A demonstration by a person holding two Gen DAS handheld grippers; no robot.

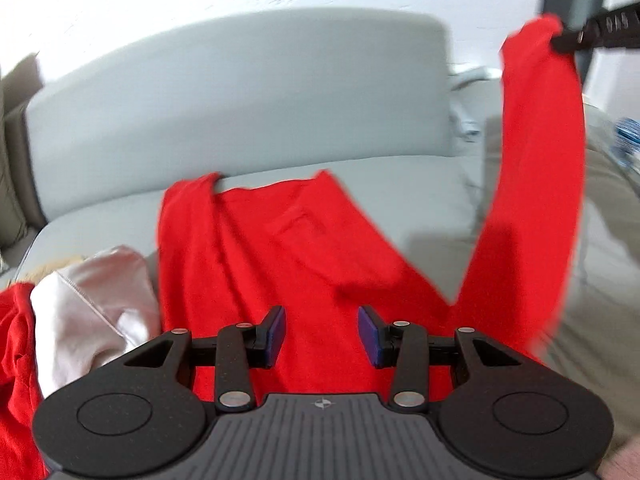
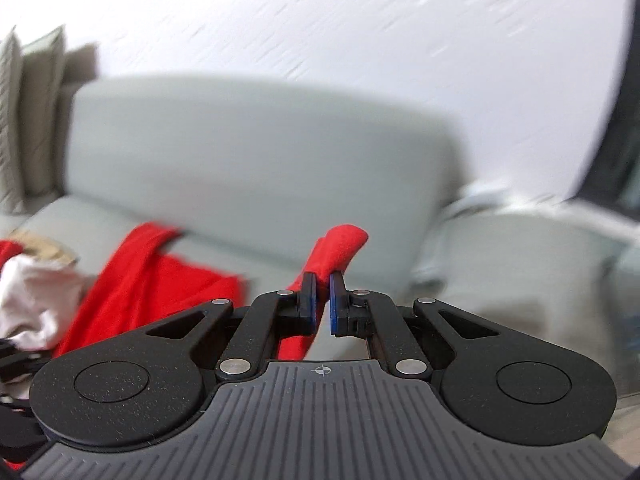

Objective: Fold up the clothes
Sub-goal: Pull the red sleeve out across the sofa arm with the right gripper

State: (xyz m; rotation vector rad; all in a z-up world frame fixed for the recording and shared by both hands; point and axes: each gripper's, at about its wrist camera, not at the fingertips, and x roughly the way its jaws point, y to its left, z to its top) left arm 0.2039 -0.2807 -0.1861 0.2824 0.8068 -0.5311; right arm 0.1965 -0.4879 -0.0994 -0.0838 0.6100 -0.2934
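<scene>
Right gripper (image 2: 323, 280): fingers clamped on an end of the red garment (image 1: 280, 240), lifted clear of the seat. Left gripper (image 1: 322, 332): fingers spread, holding nothing, above the garment's body, spread on grey sofa (image 1: 240, 92). White cloth (image 1: 92, 312) just beside, left.

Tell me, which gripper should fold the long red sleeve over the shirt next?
The right gripper, probably. Its jaws are already shut on the end of the sleeve, lifted high above the sofa. The left gripper is open and holds nothing, hovering over the shirt's body.
</scene>
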